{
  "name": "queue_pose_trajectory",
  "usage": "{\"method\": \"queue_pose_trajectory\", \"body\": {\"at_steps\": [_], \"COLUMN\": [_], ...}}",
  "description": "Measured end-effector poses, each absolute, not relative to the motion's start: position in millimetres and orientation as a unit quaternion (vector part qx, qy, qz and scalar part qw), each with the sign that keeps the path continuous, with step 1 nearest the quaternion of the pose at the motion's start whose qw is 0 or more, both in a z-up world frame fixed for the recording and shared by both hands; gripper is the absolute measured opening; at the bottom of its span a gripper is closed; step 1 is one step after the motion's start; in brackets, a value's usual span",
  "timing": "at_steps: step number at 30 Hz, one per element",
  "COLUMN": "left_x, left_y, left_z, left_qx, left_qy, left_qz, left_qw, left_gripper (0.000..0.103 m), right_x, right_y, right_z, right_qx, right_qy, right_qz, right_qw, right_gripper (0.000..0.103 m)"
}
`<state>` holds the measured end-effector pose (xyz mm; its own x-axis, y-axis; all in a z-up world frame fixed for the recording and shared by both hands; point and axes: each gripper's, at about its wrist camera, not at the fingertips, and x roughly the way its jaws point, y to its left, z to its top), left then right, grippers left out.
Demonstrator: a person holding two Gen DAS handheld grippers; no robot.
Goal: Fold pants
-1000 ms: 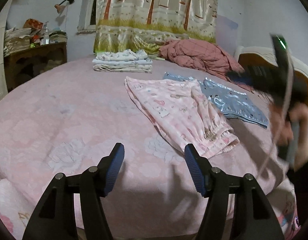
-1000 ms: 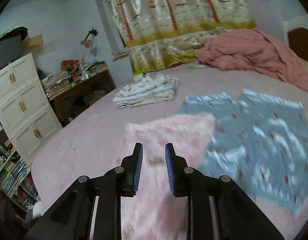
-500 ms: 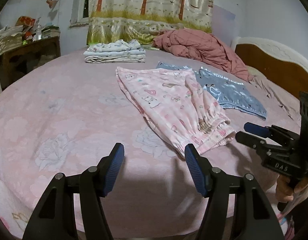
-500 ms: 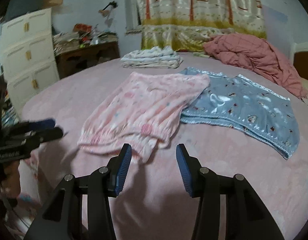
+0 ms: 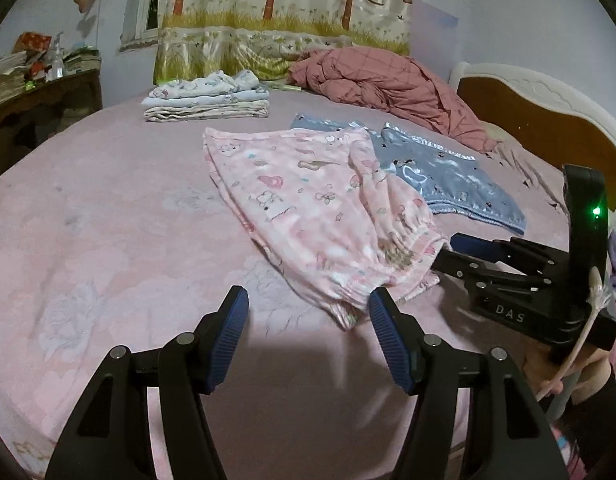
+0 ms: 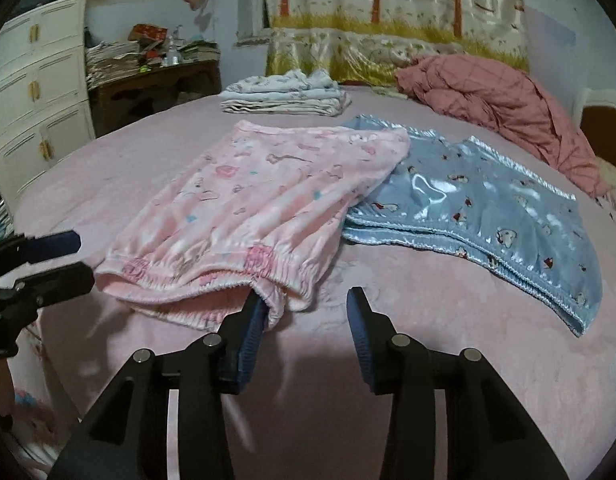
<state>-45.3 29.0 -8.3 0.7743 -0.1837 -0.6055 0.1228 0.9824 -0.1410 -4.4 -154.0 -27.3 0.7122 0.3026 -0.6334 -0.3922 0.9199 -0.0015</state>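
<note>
Both sets of fingers stood apart and held nothing. On my left gripper (image 5: 308, 338) the blue pads were spread wide above the pink bedsheet (image 5: 108, 220), the right-hand pad just at the near corner of the elastic hem without any cloth between the two. My right gripper (image 6: 306, 334) was likewise spread, its left finger (image 6: 250, 330) touching or just under the gathered hem at the other corner; I could not tell whether it had slipped beneath the fabric.

Just beyond the fingertips lay the pink pants (image 5: 308, 200), printed with small cartoon figures, flat on the bed with the elastic hem toward me and the far end partly overlapping a blue satin garment (image 6: 487, 216). I judged this to be the approach before the first grasp: nothing was pinched yet and no fold looked begun. The next move, as I read it, called for each gripper to close on its own corner of the near hem, taking both layers, then lifting together and carrying that edge away from me toward the far end.

Farther off sat a stack of folded clothes (image 5: 206, 100), then a crumpled rose-coloured quilt (image 5: 387, 84) by the headboard (image 5: 527, 116), with a tree-patterned curtain (image 5: 284, 12) behind.
</note>
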Motion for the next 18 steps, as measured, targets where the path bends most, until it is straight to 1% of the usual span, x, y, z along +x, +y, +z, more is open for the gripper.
{"method": "queue_pose_trajectory", "body": {"at_steps": [6, 10, 12, 14, 15, 16, 18], "left_x": [-37, -33, -28, -22, -18, -14, -9], "left_y": [21, 23, 27, 29, 29, 29, 32], "left_z": [-6, -4, -3, -4, -5, -6, -10], "left_qx": [-0.041, -0.047, -0.053, -0.054, -0.052, -0.048, -0.050], "left_qy": [0.322, 0.320, 0.321, 0.326, 0.331, 0.335, 0.343], "left_qz": [-0.086, -0.079, -0.074, -0.068, -0.069, -0.065, -0.046], "left_qw": [0.942, 0.943, 0.943, 0.941, 0.940, 0.939, 0.937], "left_gripper": [0.063, 0.066, 0.066, 0.066, 0.067, 0.066, 0.066], "right_x": [1, 6, 10, 15, 17, 17, 14], "right_y": [-146, -138, -139, -146, -152, -155, -154], "right_z": [-20, -28, -32, -32, -31, -31, -33], "right_qx": [-0.082, -0.100, -0.094, -0.065, -0.045, -0.036, -0.039], "right_qy": [0.315, 0.336, 0.345, 0.351, 0.349, 0.346, 0.344], "right_qz": [0.173, 0.184, 0.183, 0.175, 0.166, 0.165, 0.177], "right_qw": [0.929, 0.918, 0.916, 0.918, 0.921, 0.923, 0.921], "right_gripper": [0.042, 0.042, 0.042, 0.041, 0.035, 0.025, 0.013]}}
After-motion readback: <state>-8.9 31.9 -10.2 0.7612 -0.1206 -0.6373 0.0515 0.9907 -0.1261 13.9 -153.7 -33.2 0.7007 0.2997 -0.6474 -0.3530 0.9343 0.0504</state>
